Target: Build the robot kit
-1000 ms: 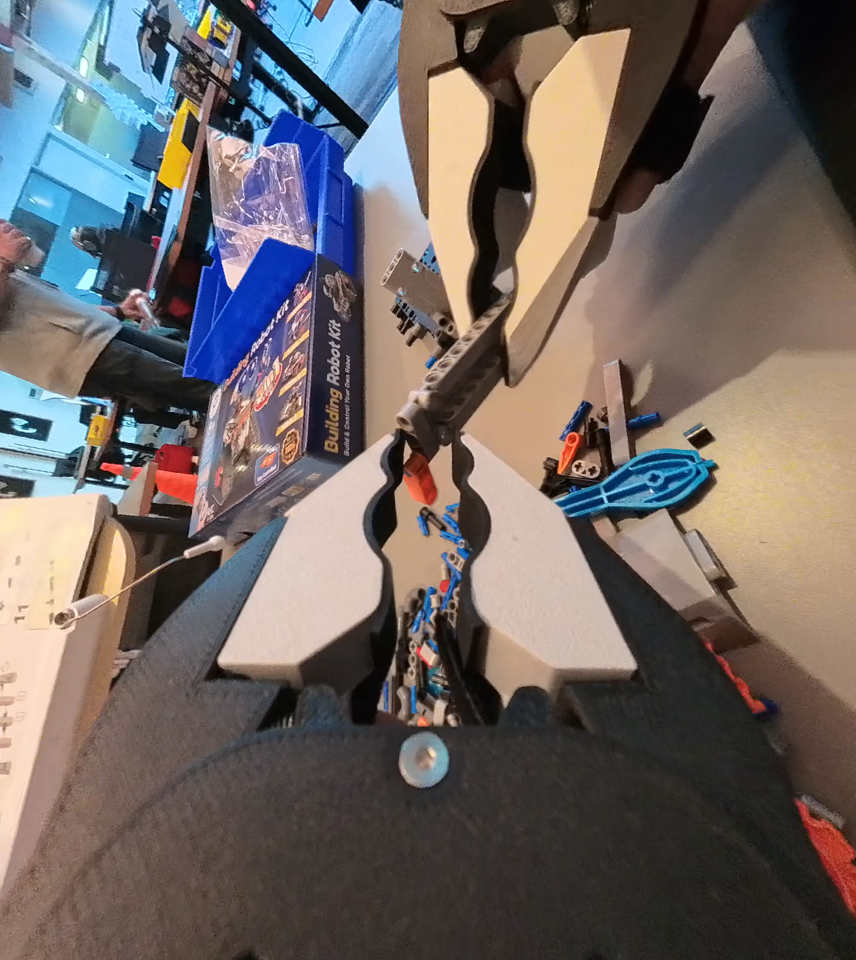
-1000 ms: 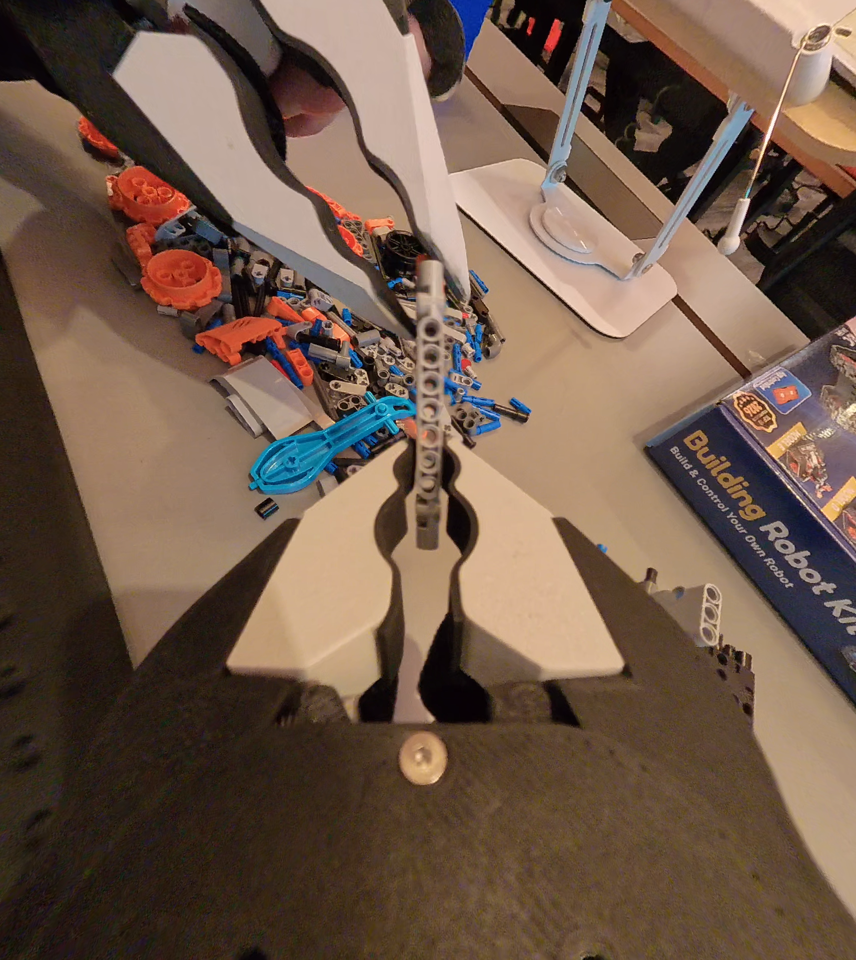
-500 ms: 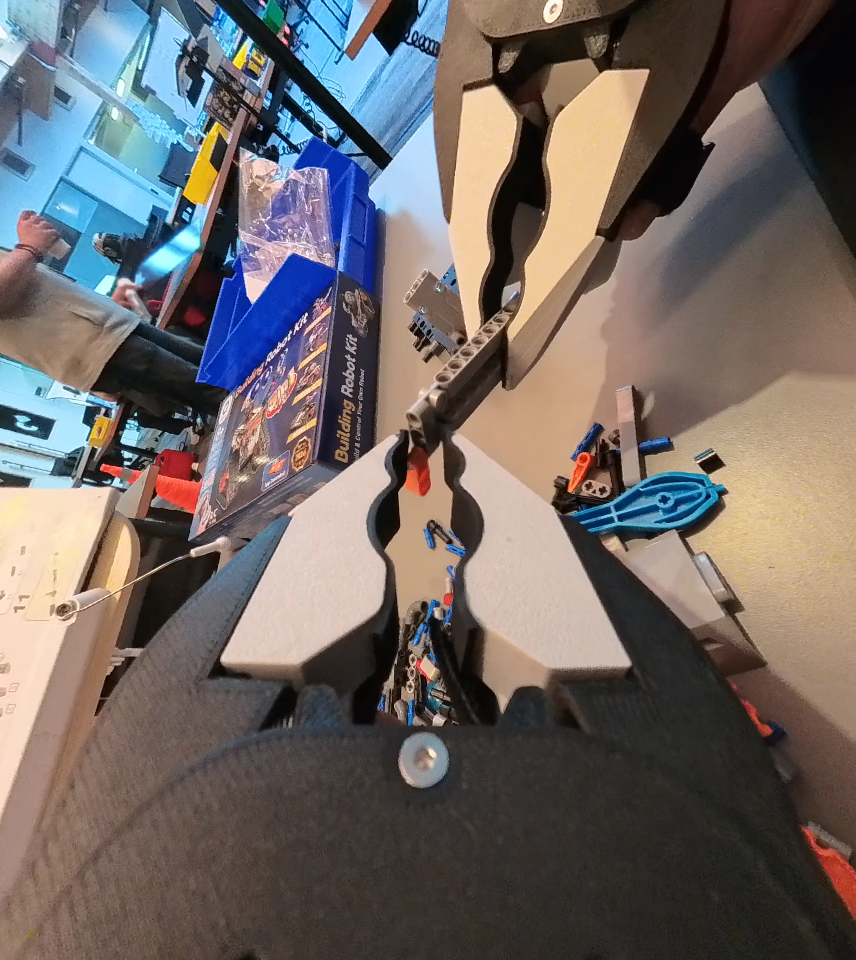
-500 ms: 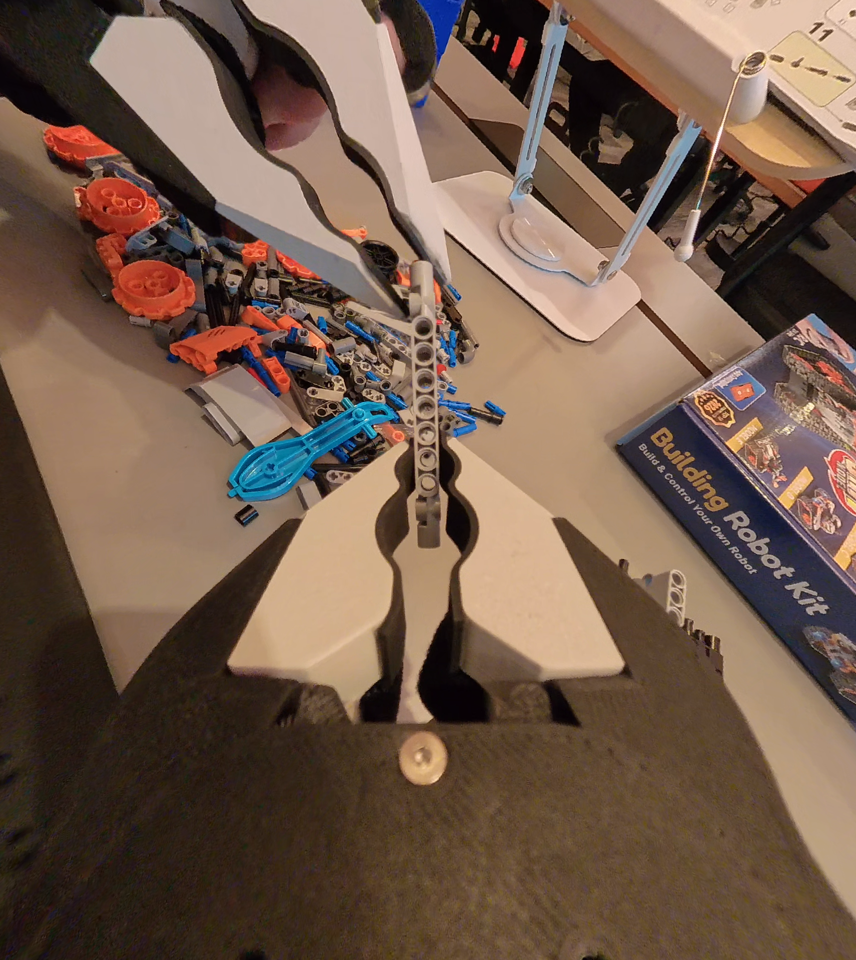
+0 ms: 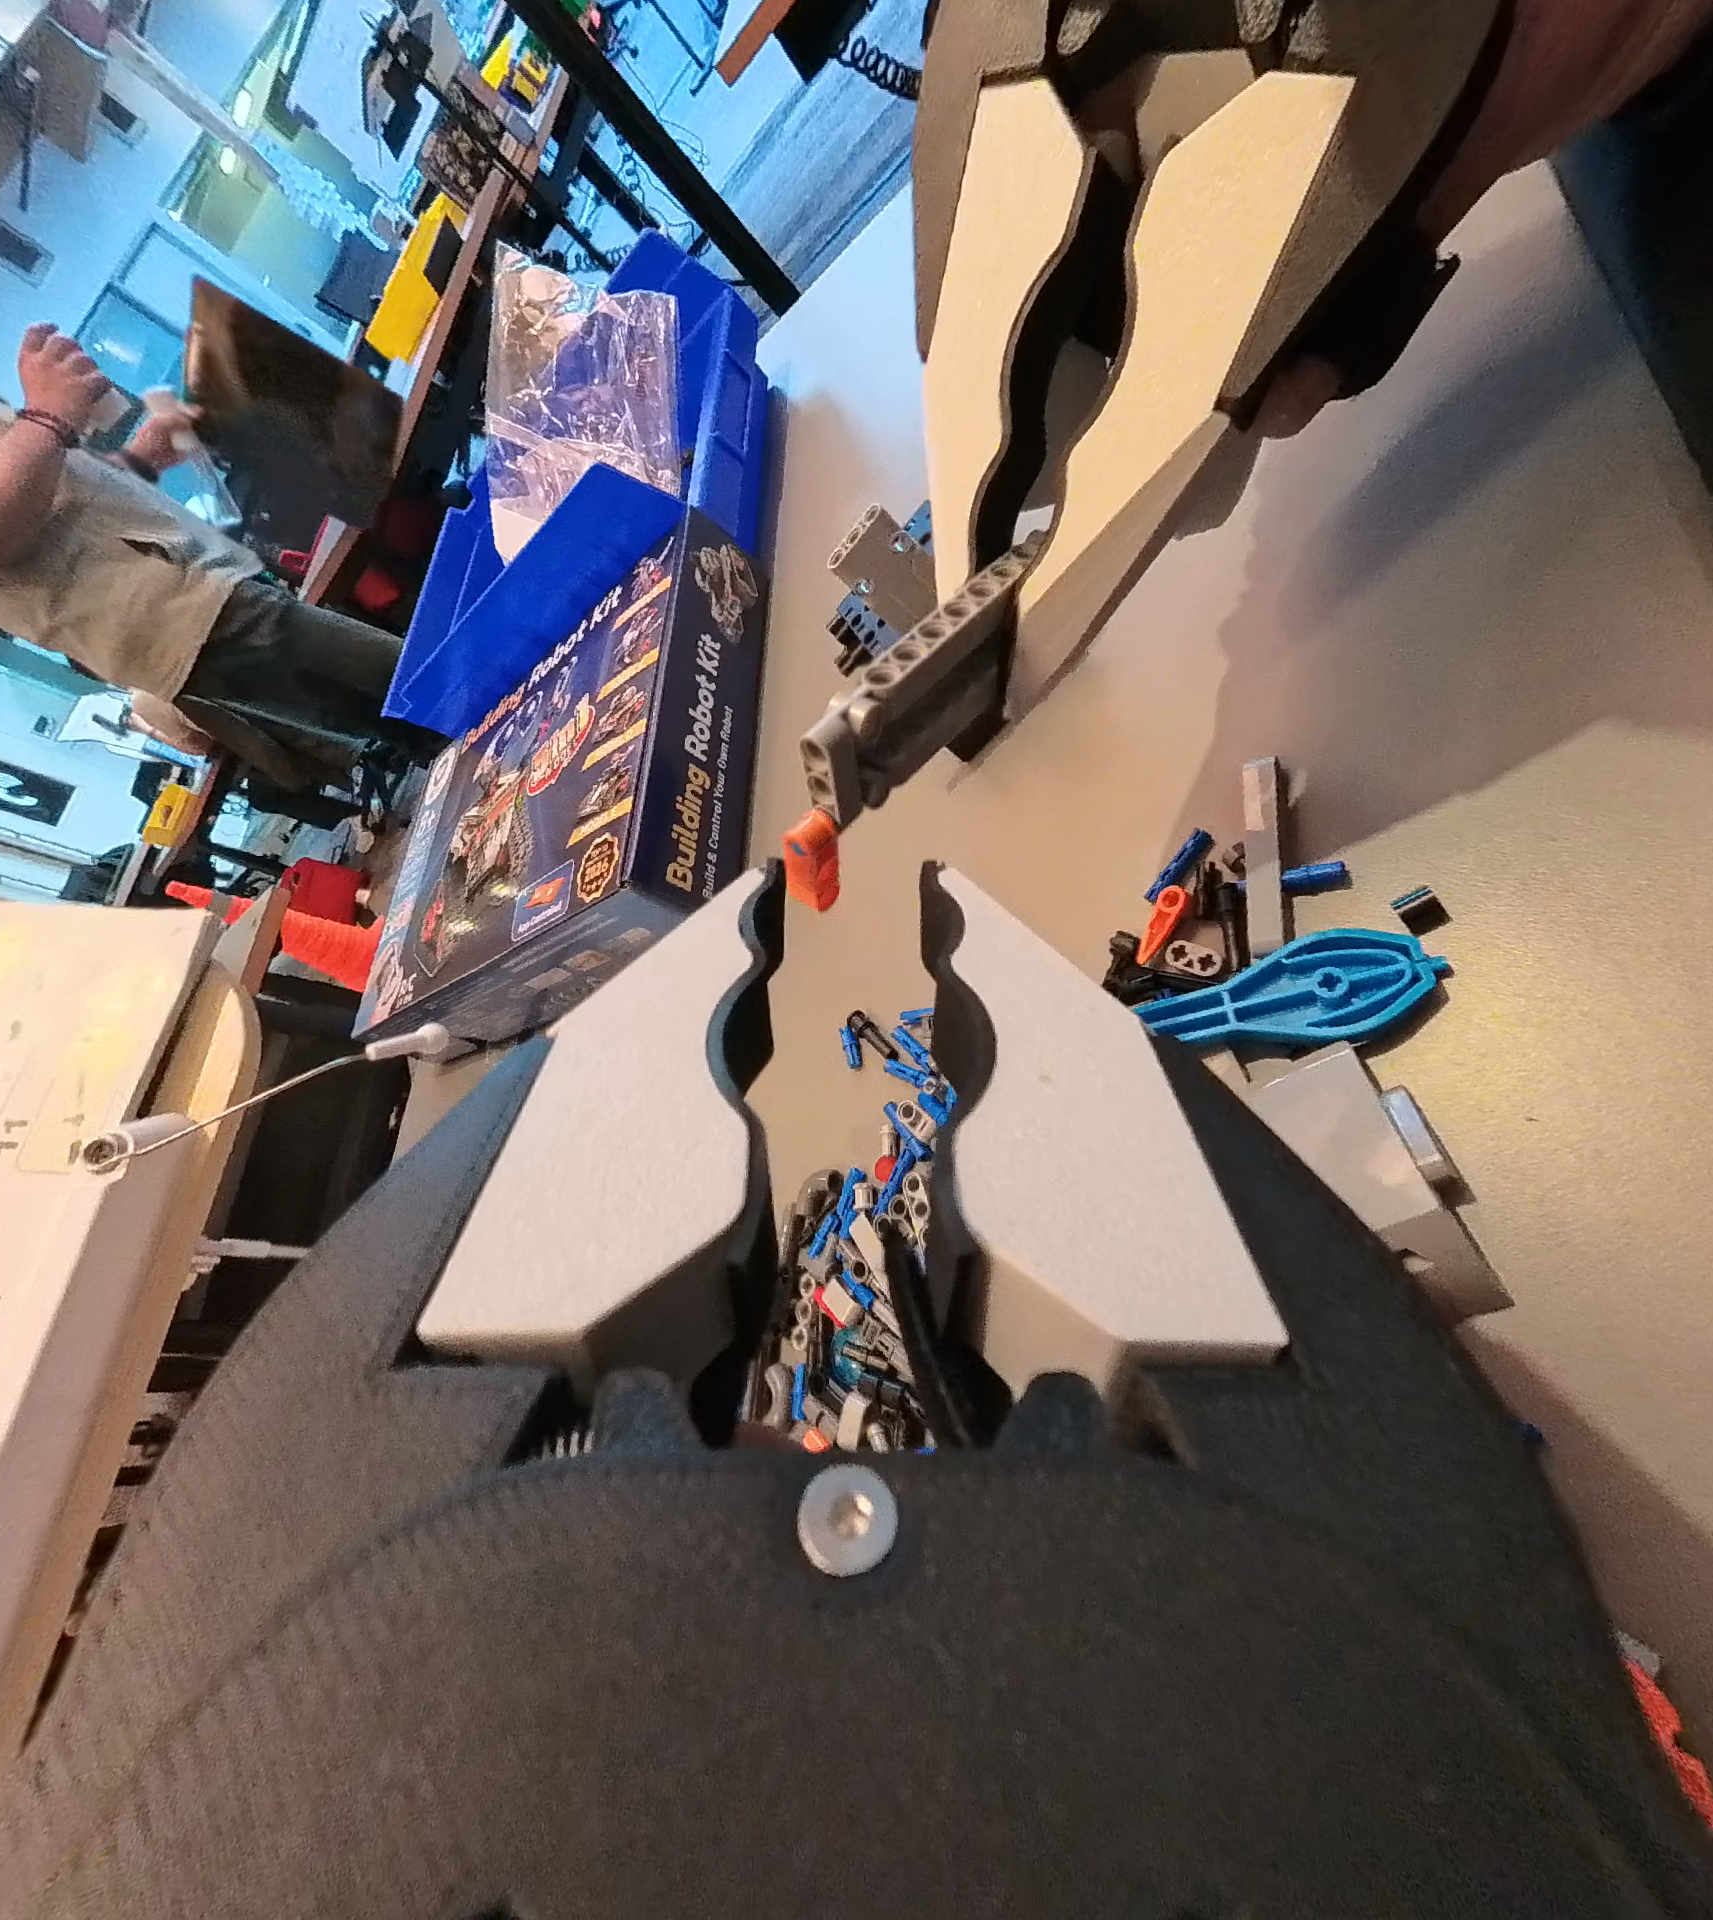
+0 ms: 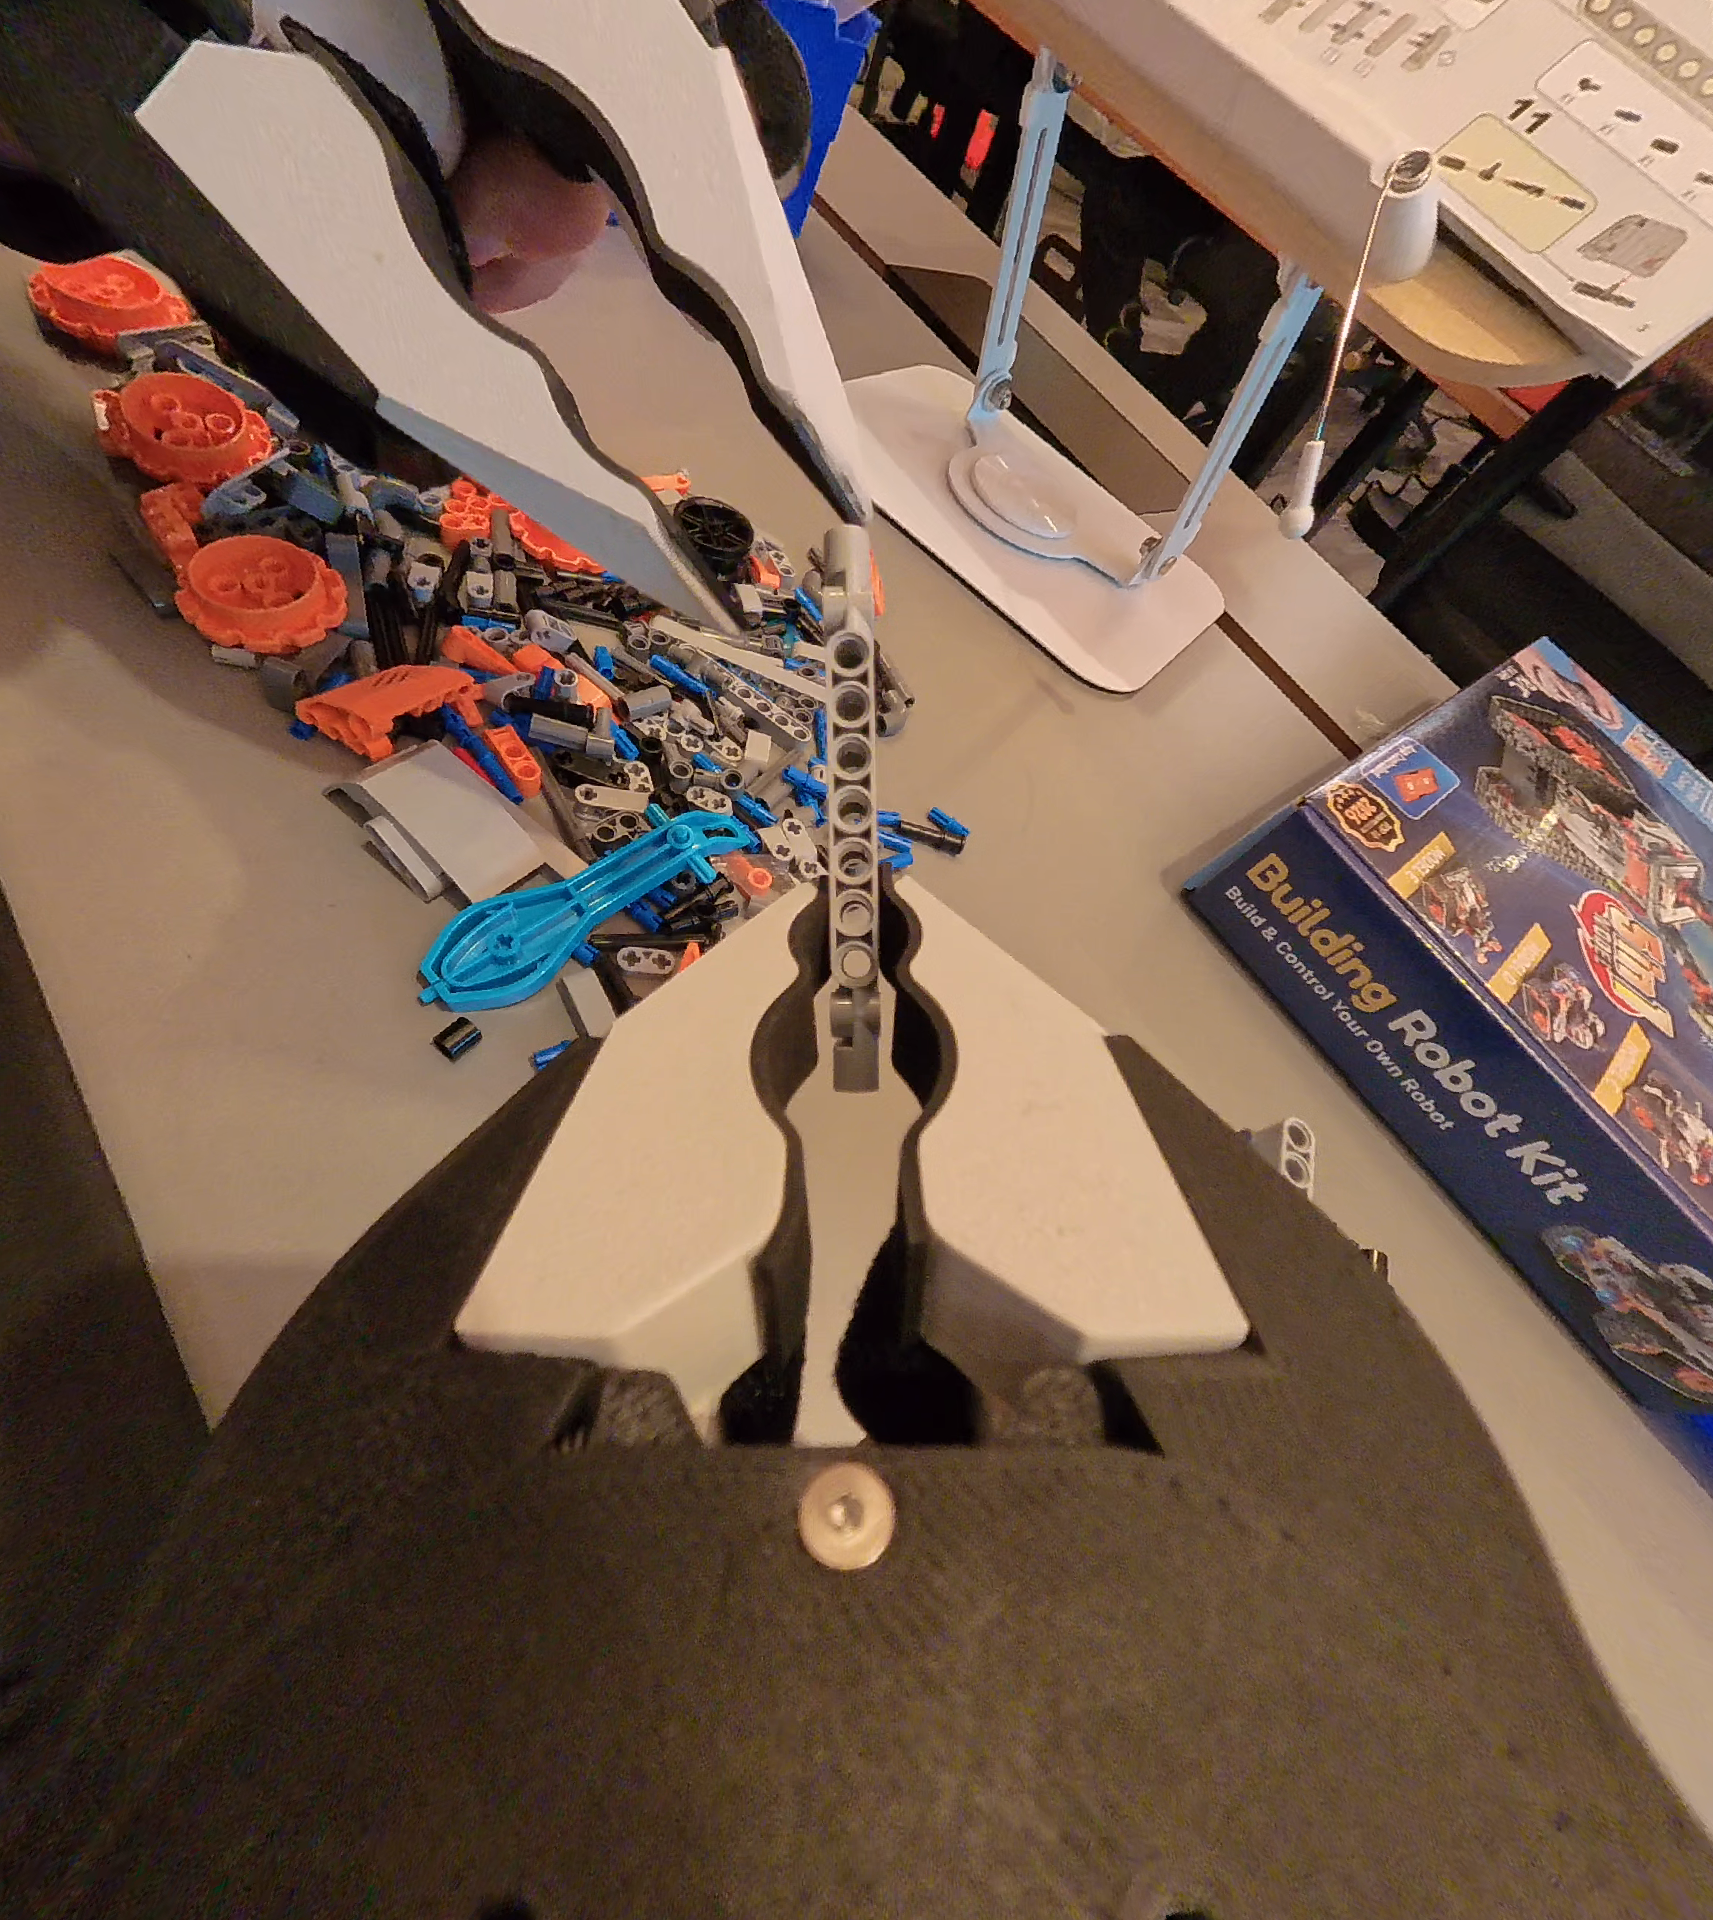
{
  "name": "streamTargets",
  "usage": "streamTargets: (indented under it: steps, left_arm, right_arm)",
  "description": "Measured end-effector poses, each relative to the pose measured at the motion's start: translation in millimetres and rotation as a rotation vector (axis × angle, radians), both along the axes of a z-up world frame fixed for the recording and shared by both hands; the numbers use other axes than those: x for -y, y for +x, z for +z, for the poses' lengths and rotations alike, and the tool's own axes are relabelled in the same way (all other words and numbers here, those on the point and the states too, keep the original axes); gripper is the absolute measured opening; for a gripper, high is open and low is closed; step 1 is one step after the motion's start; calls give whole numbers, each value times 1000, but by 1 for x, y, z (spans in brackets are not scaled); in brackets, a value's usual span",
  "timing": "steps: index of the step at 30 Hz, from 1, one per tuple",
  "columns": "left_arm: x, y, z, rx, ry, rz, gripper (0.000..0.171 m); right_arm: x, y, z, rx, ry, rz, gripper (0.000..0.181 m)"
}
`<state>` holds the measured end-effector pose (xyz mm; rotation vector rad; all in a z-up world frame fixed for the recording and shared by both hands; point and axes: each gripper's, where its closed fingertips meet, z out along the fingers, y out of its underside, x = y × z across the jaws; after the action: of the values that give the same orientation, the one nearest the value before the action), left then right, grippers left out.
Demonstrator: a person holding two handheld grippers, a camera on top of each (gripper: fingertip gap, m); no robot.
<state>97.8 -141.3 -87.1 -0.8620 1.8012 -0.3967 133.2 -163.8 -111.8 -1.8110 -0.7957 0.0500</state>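
Observation:
My right gripper (image 6: 854,894) is shut on a long grey beam with holes (image 6: 852,790) and holds it above the table. The right gripper (image 5: 977,675) also shows in the left wrist view, with the beam (image 5: 914,665) pointing at my left gripper (image 5: 852,873). A small orange piece (image 5: 810,868) sits on the beam's free end, close by the tip of one left finger (image 5: 644,1091). The left gripper is open and holds nothing. In the right wrist view it (image 6: 795,566) hangs just past the beam's far end.
A pile of orange, grey, blue and black building parts (image 6: 540,707) lies on the table with a light-blue plastic tool (image 6: 561,914). A dark blue kit box (image 6: 1558,997), a white stand base (image 6: 1039,520), an instruction booklet (image 6: 1558,104) and blue bins (image 5: 561,582) are nearby. Some 6 cm of space lies between my two pairs of fingers.
The left gripper has opened and let go of the orange piece, which stays on the beam's end. The right gripper still holds the beam.

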Motion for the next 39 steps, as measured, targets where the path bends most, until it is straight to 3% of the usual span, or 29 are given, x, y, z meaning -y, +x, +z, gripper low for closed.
streamTargets:
  steps: [12,28,39]
  left_arm:
    - [-4,-1,-6,-10,-14,20,23]
    - [-8,0,-9,1,-24,32,3]
    - [-11,-1,-12,-4,-33,41,1]
  right_arm:
    - [0,-1,-2,13,4,8,6]
    - [0,-2,-5,33,-2,12,5]
    - [0,-1,-5,14,-6,13,6]
